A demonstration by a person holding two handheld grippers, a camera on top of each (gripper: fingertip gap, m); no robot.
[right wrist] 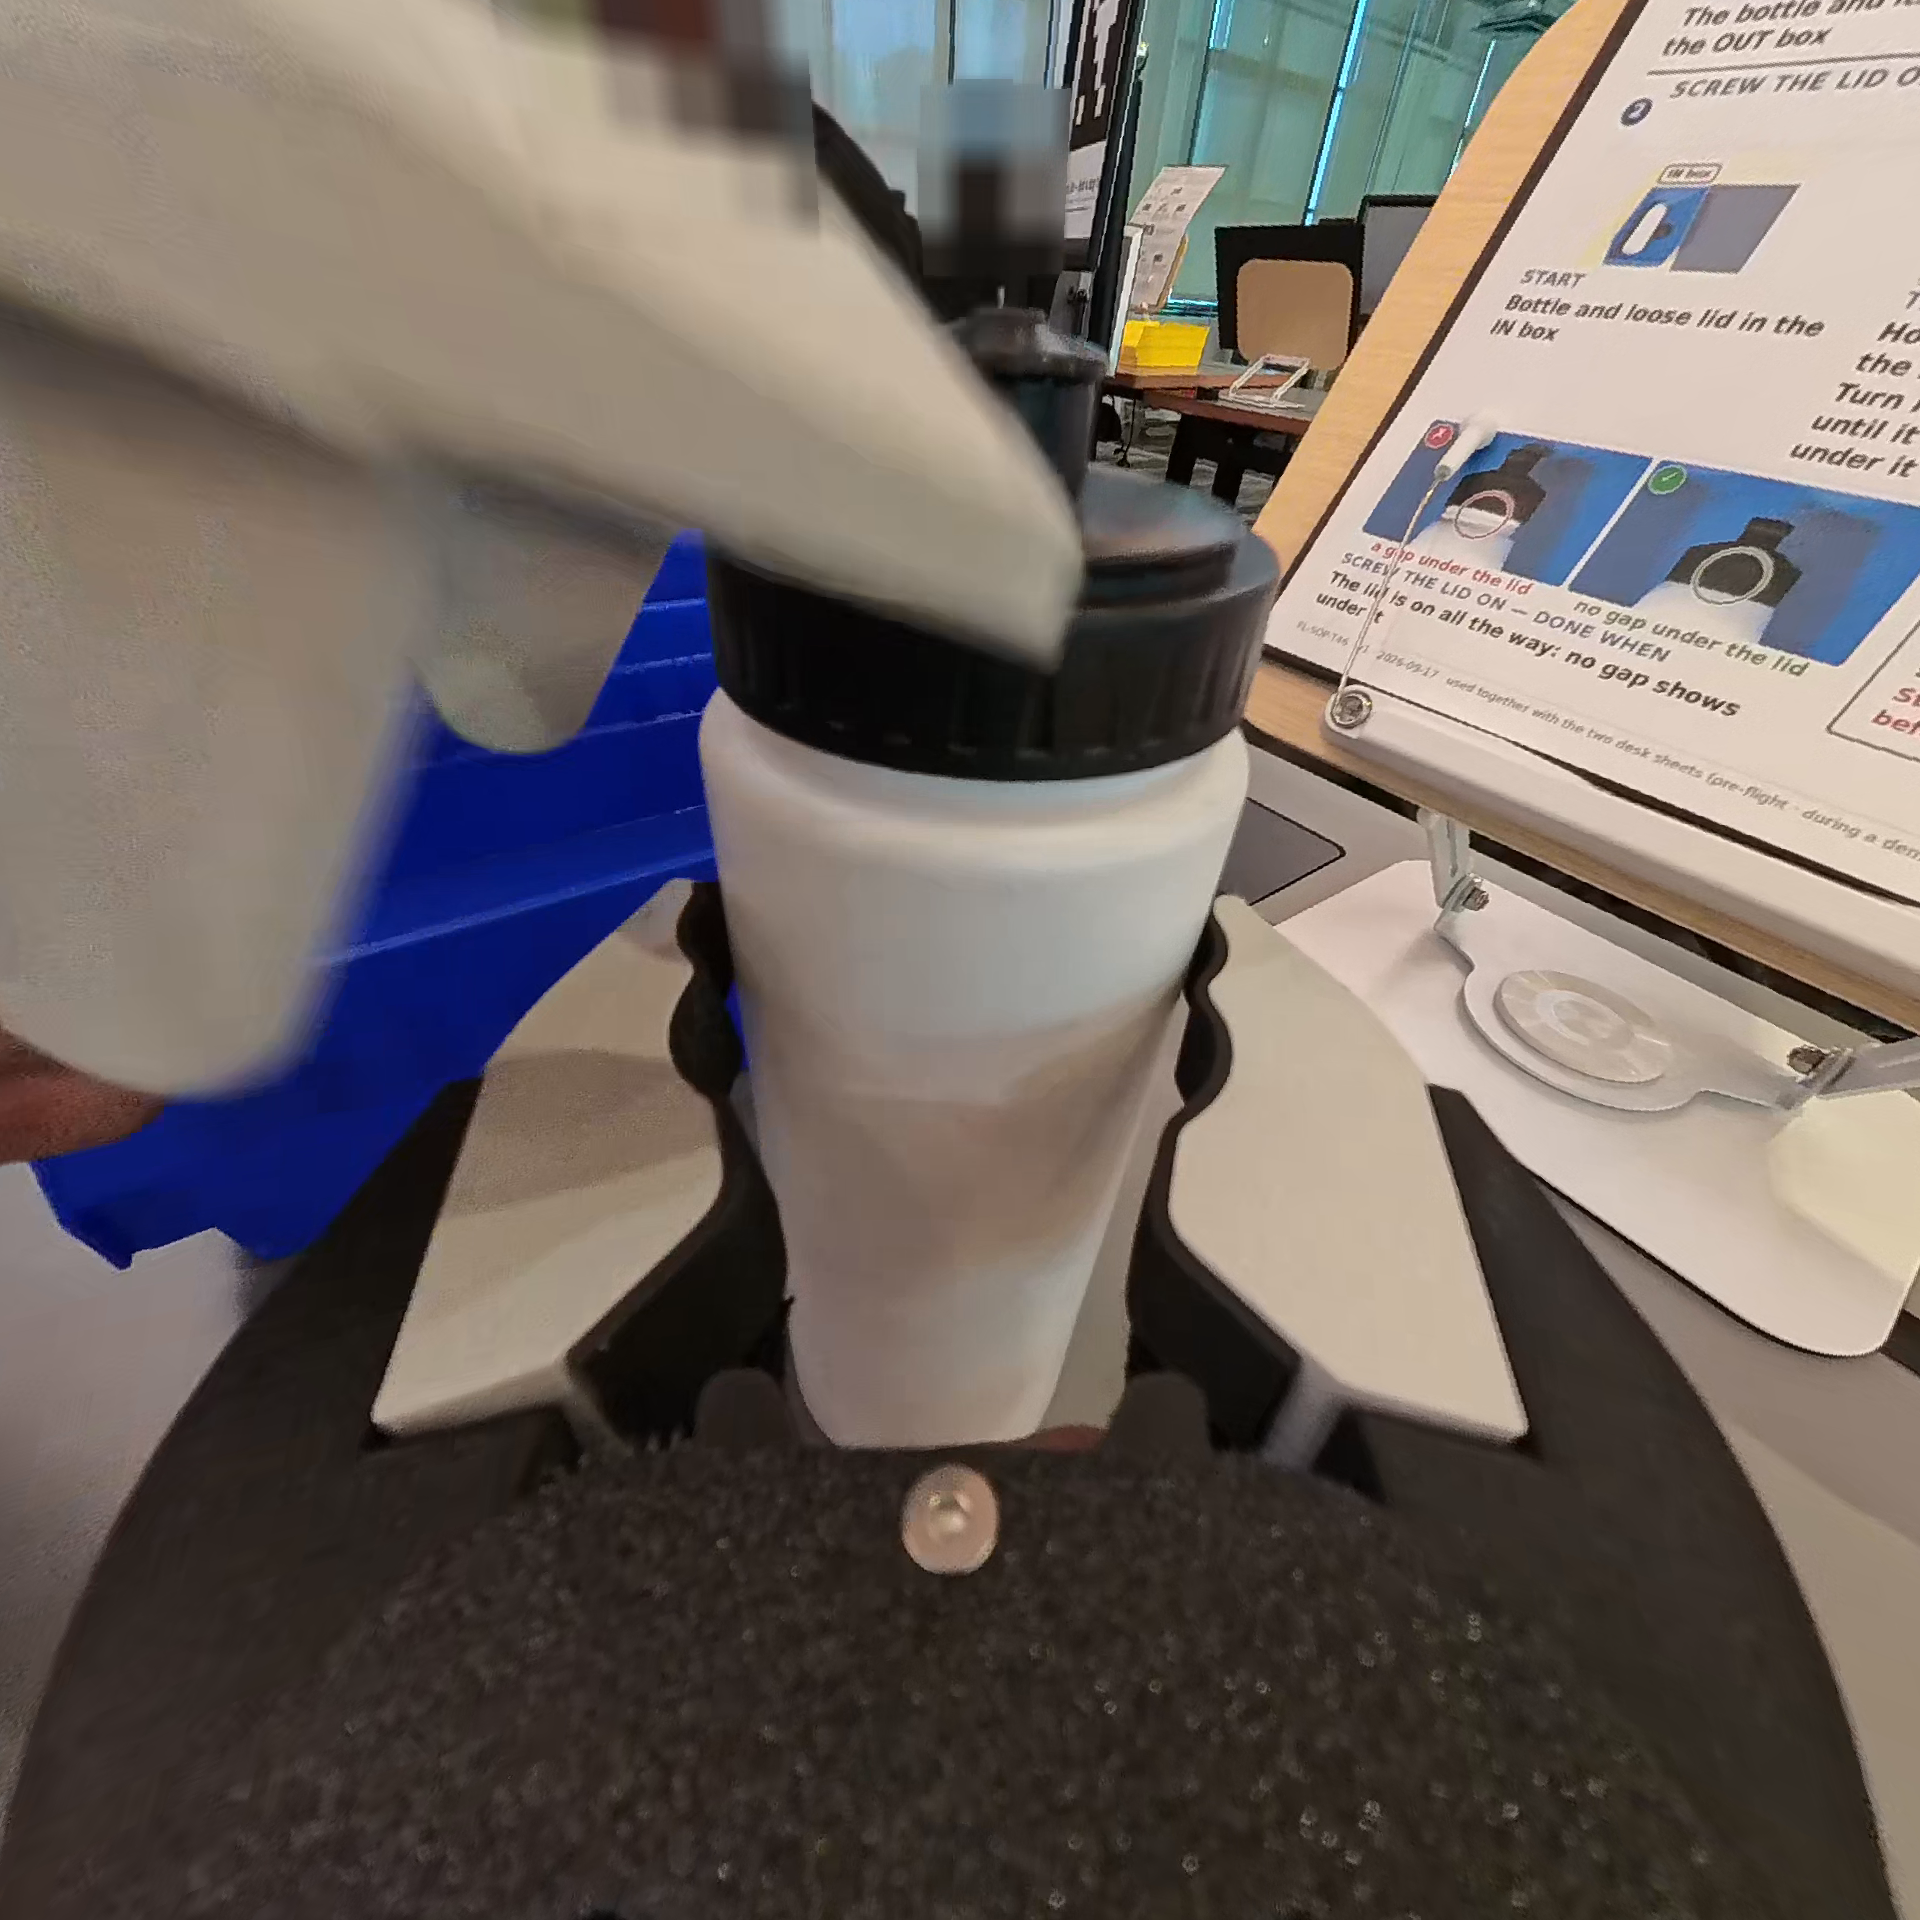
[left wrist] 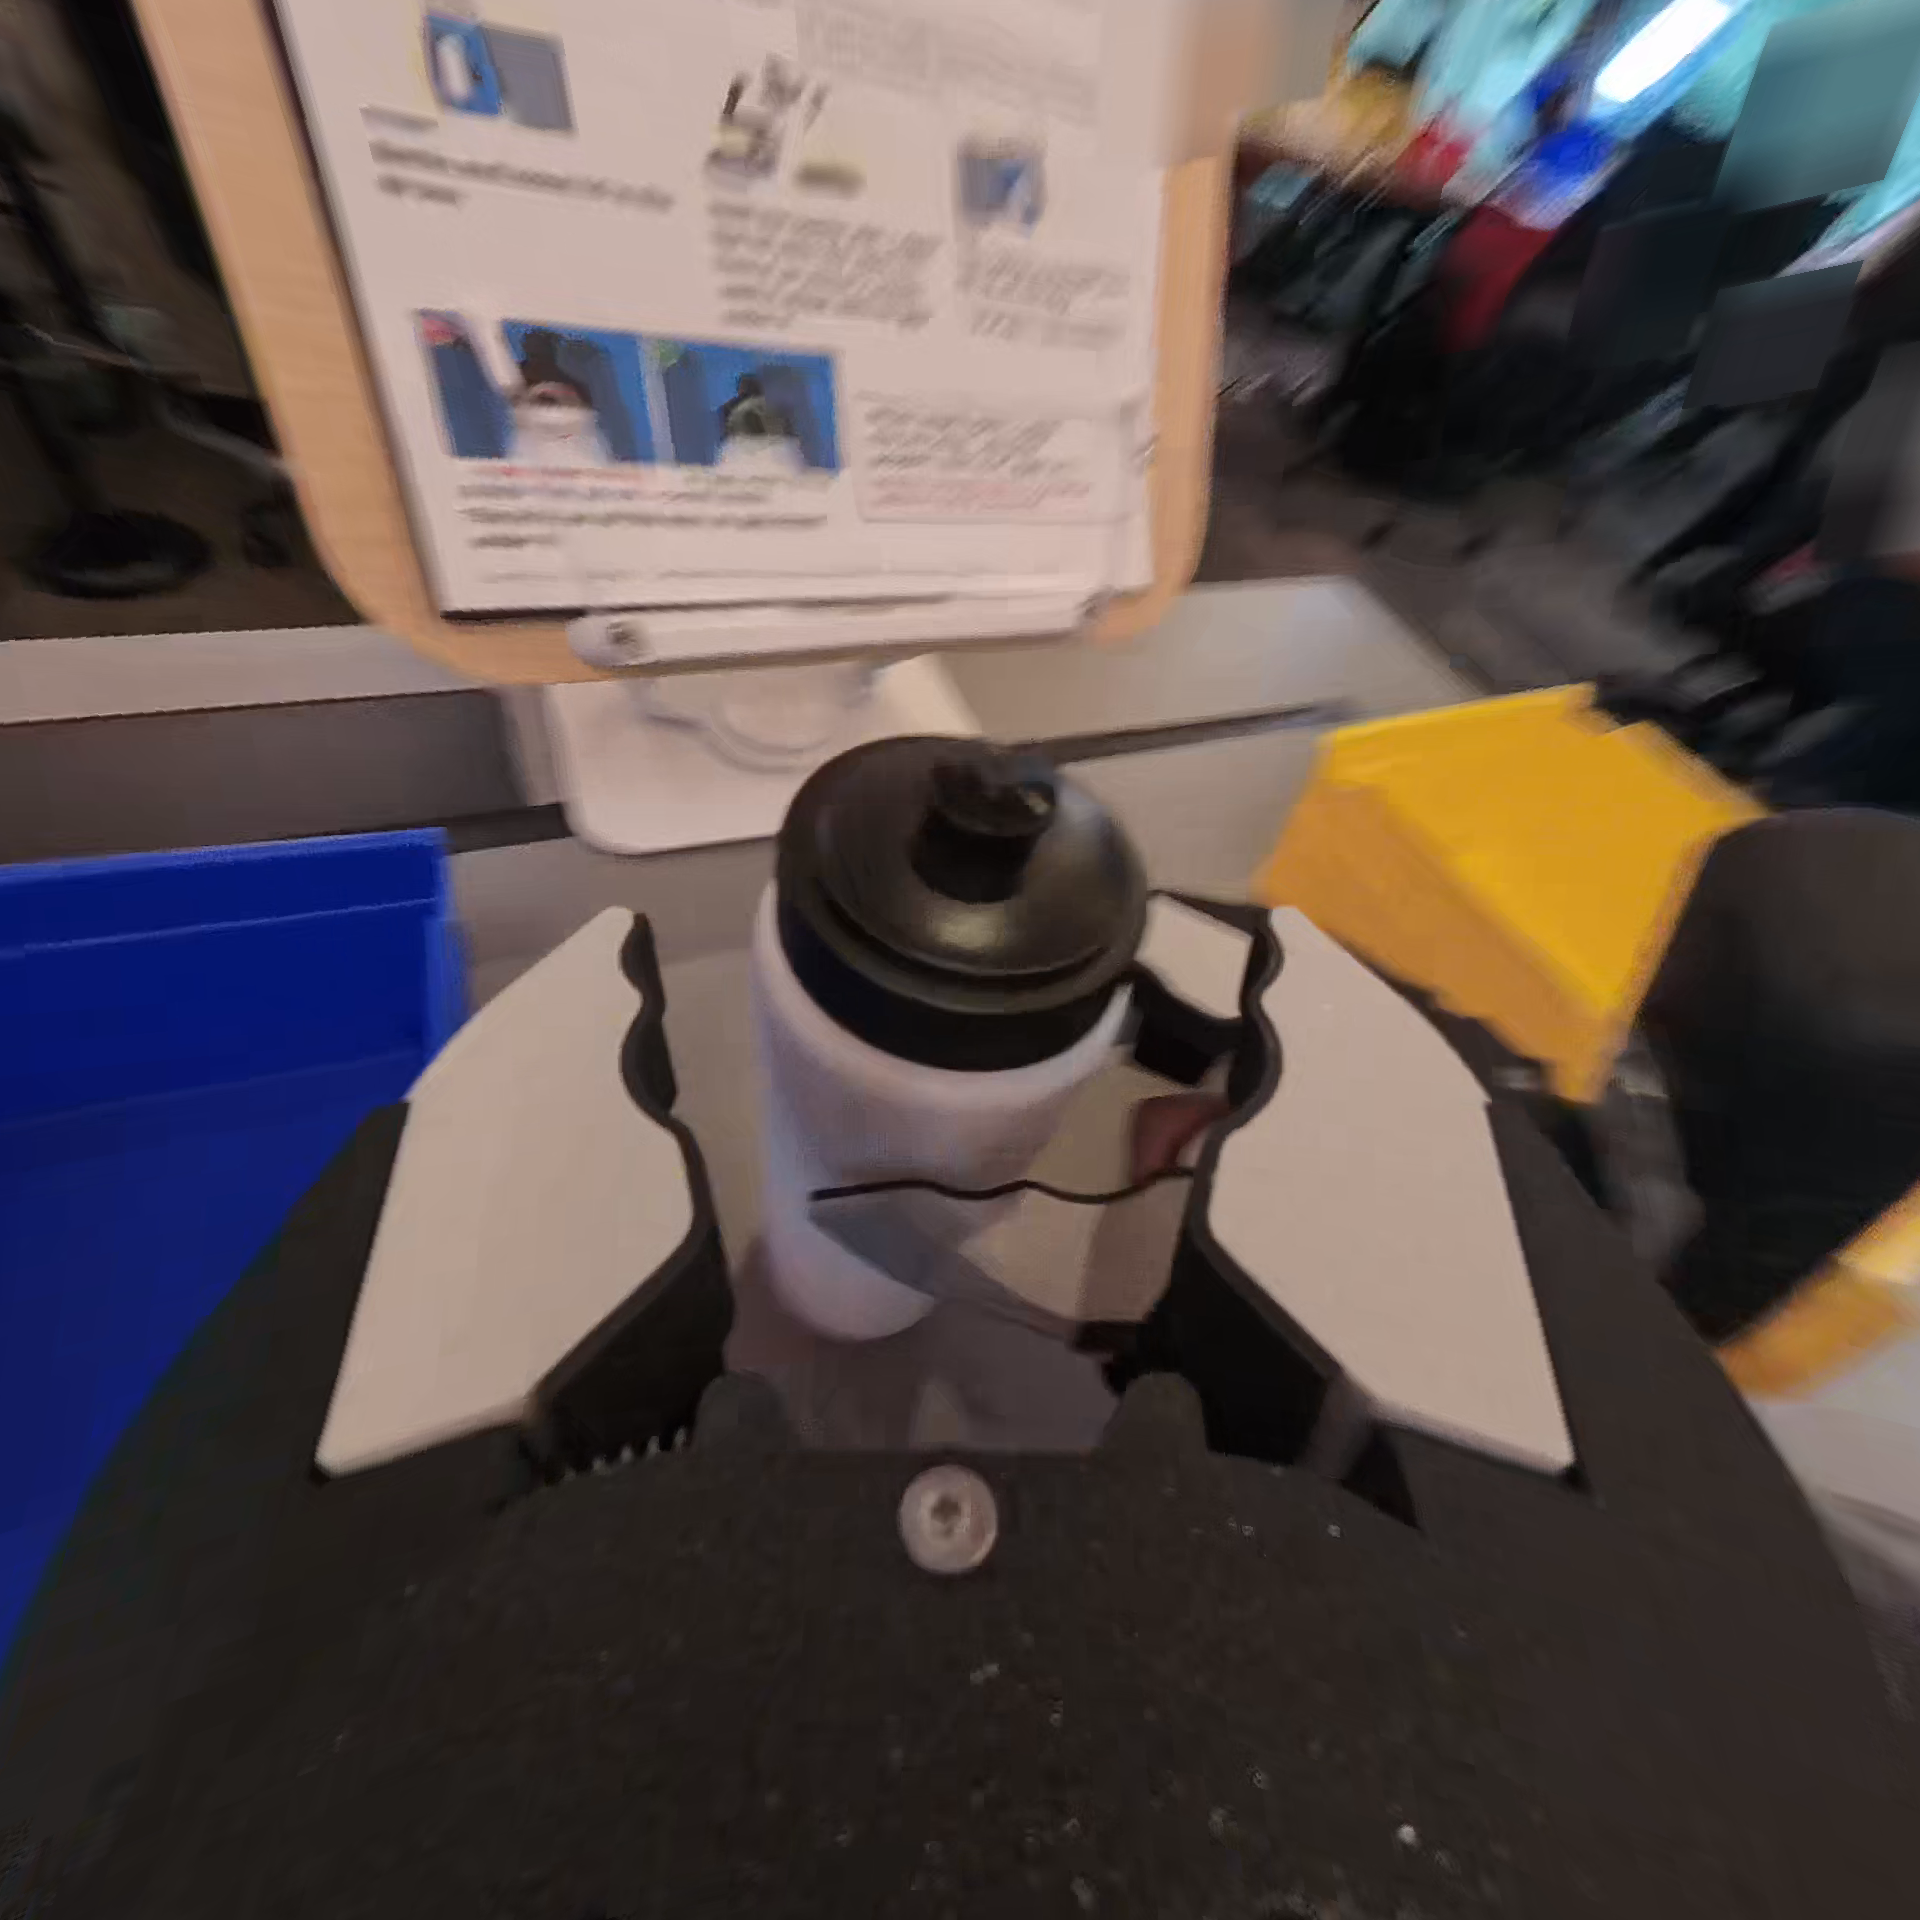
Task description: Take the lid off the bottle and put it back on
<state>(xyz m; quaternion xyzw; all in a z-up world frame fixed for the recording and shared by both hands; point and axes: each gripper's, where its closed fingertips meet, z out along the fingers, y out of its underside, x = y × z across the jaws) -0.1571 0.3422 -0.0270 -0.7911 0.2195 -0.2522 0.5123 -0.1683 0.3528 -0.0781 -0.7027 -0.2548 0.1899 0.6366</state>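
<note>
The right gripper (right wrist: 961, 1122) clamps the white bottle (right wrist: 971, 997) upright to steady it near the table's (right wrist: 114, 1340) far edge, while the left gripper (left wrist: 951, 1049), jaws apart, hovers about the black lid (left wrist: 961, 894), likely to twist it.

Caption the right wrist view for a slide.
Right gripper clamps the white bottle, black lid on, as the left gripper's finger reaches over it.
</note>
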